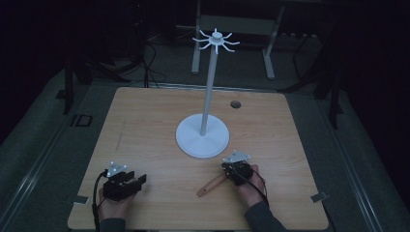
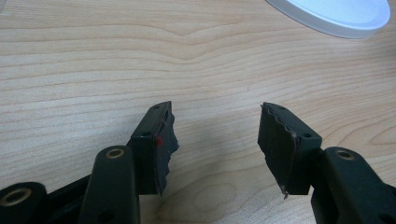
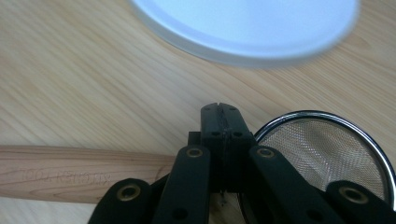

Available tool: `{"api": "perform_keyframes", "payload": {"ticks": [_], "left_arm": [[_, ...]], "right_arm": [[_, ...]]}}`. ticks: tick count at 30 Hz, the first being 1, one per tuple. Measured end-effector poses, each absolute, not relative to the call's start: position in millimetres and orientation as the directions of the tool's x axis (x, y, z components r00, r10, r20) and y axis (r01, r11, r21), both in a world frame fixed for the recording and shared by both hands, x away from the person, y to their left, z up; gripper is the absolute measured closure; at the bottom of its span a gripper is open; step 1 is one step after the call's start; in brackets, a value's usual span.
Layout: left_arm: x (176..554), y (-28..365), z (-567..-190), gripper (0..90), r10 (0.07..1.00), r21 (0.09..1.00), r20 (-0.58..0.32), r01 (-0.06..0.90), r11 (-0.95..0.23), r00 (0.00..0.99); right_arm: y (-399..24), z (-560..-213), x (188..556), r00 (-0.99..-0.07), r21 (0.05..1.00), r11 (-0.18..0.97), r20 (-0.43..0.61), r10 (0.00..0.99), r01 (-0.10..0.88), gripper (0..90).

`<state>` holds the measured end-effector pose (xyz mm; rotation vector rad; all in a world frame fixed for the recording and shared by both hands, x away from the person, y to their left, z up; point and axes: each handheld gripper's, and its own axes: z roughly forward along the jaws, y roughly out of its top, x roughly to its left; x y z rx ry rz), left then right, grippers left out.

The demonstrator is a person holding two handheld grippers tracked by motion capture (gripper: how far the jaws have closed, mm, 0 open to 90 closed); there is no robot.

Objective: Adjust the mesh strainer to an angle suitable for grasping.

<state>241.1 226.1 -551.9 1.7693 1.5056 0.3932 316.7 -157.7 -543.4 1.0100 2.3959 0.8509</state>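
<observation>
Strainer [image 3: 327, 154] – round wire mesh, wooden handle [image 3: 79, 172]

The strainer [image 3: 327, 149] has fine metal mesh, a shiny rim and a matt wooden handle [image 3: 70, 172]; the counter [image 2: 140, 56] is smooth wood.

A dim lab or test room: a bare wooden table [image 1: 145, 125] on grey carpet, metal frame legs [image 1: 232, 43] at twelve o'clock, loose cables [image 1: 150, 67] at eleven o'clock.
</observation>
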Motion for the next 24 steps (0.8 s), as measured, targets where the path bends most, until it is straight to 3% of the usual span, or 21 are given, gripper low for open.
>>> {"api": "perform_keyframes", "payload": {"ticks": [4, 8, 16, 24], "left_arm": [[242, 226, -552, 45.5, 0.937, 0.711, -0.236, 0.703, -0.014, 0.257], [242, 226, -552, 45.5, 0.937, 0.71, -0.236, 0.704, -0.015, 0.258], [242, 226, -552, 45.5, 0.937, 0.711, -0.236, 0.703, -0.014, 0.258], [242, 226, -552, 45.5, 0.937, 0.709, -0.237, 0.705, -0.015, 0.258]], "right_arm": [[-180, -541, 318, -0.641, 0.687, 0.504, -0.072, 0.764, 0.524, 82.7], [-193, -534, 315, -0.672, 0.724, 0.48, -0.032, 0.74, 0.494, 63.5], [-200, -527, 309, -0.777, 0.747, 0.516, 0.001, 0.629, 0.419, 36.6], [-194, -534, 304, -0.846, 0.712, 0.604, -0.026, 0.532, 0.358, 25.8]]}}
